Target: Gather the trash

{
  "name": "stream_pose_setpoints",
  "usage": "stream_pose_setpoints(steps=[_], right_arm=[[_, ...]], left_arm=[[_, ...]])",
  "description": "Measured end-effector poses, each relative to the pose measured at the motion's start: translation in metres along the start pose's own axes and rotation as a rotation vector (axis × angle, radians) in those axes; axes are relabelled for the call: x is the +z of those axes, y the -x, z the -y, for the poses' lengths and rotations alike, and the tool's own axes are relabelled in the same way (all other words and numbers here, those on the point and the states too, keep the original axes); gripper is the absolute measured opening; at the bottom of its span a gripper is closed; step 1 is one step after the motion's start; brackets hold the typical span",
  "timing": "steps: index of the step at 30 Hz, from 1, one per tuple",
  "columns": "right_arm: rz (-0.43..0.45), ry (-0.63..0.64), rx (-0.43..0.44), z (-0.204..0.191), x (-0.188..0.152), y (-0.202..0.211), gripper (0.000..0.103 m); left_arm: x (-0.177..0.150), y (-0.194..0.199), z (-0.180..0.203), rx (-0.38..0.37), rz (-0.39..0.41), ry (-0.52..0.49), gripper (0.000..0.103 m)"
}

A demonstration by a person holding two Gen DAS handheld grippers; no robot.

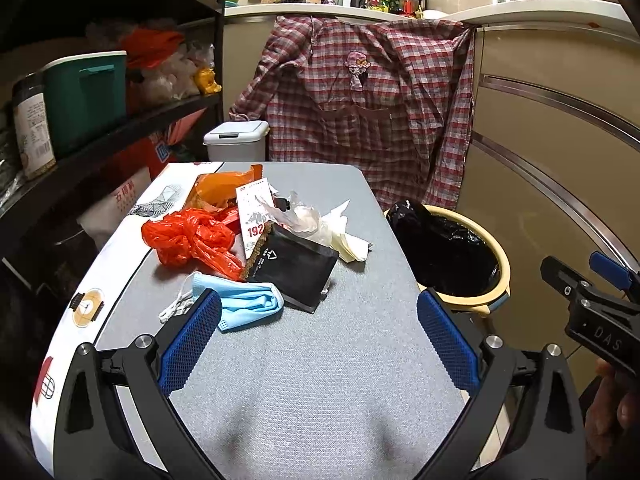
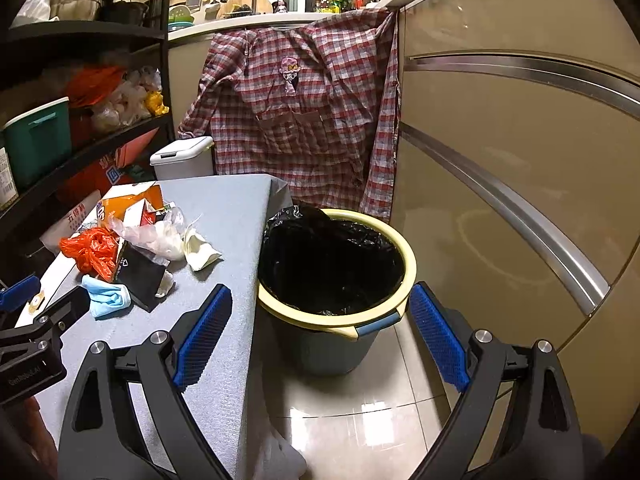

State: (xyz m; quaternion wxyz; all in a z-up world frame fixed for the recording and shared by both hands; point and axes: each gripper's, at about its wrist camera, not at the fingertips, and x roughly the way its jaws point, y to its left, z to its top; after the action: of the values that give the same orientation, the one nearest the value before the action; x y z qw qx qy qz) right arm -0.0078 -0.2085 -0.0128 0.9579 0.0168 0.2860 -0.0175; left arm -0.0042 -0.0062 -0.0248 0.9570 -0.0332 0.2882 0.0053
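Left wrist view: my left gripper (image 1: 318, 334) hovers spread wide and empty over the grey cloth-covered table (image 1: 320, 380), lined up on the crumpled light-blue face mask (image 1: 250, 303), nearest piece of the trash heap. My right gripper (image 2: 318, 330), also spread and empty, waits by the yellow-rimmed bin with black liner (image 2: 334, 268) beside the table edge, ready for drops.
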Motion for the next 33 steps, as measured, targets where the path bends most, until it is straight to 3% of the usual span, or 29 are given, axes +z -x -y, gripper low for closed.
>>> stream_pose_setpoints(steps=[33], right_arm=[[0.005,-0.005,-0.007,0.0003,0.0019,0.0026,0.089]], left_arm=[[-0.0002,-0.0003,0.0,-0.005,0.002,-0.002,0.095]])
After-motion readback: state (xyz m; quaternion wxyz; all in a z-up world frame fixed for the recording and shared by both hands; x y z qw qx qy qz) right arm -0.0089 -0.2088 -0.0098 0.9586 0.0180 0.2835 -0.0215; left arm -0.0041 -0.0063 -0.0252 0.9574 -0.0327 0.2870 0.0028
